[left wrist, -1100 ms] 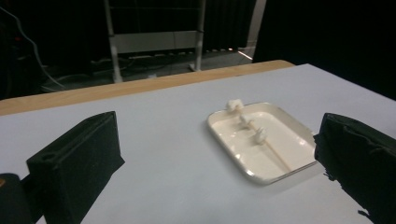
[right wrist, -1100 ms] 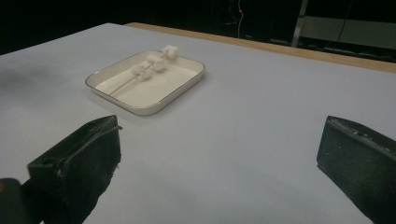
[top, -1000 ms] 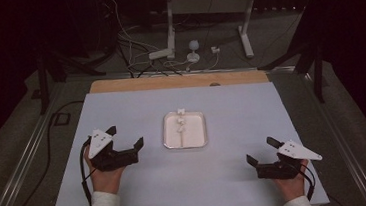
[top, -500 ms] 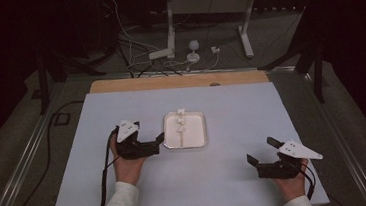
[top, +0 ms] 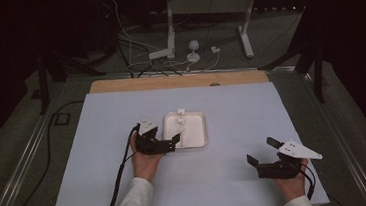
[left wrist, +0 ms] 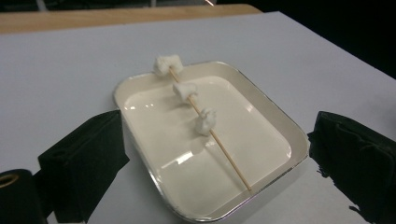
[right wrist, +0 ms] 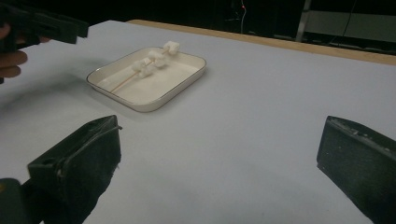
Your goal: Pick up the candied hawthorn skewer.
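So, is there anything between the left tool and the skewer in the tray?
Nothing visible blocks it. The left tool is open at the tray edge, and the skewer with three white pieces lies uncovered inside; just the low tray rim lies between them.

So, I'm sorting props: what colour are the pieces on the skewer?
White lumps on the thin wooden skewer; clearest in the left gripper view.
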Tool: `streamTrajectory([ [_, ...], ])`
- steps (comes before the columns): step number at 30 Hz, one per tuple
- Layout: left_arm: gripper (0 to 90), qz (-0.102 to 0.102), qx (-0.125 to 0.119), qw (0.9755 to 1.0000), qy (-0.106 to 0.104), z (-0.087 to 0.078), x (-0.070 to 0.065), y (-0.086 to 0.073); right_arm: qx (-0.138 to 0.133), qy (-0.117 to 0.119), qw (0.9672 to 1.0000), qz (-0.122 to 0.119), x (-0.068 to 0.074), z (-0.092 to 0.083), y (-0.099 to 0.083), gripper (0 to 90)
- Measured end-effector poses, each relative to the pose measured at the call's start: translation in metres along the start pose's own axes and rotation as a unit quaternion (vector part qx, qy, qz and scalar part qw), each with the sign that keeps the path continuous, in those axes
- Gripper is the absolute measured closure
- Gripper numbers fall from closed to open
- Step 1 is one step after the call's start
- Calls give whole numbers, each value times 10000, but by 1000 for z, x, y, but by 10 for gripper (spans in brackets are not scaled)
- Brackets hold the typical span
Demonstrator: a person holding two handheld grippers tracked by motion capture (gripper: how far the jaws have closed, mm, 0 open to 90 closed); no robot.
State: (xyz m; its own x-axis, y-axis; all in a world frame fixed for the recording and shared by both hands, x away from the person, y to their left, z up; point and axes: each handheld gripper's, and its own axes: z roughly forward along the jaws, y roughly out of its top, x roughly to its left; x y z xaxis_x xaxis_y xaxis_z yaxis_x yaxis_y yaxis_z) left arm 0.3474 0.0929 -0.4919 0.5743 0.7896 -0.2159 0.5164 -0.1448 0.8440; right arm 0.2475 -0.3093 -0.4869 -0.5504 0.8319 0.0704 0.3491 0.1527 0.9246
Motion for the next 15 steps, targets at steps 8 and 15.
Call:
streamTrajectory([
  [8,74,-61,257,9996,-86,22,-5,-4,10,-3,10000,5,0,0,0,0],
  [15,118,-79,483,9988,7,38,-8,-8,13,-12,10000,14,-1,0,0,0],
])
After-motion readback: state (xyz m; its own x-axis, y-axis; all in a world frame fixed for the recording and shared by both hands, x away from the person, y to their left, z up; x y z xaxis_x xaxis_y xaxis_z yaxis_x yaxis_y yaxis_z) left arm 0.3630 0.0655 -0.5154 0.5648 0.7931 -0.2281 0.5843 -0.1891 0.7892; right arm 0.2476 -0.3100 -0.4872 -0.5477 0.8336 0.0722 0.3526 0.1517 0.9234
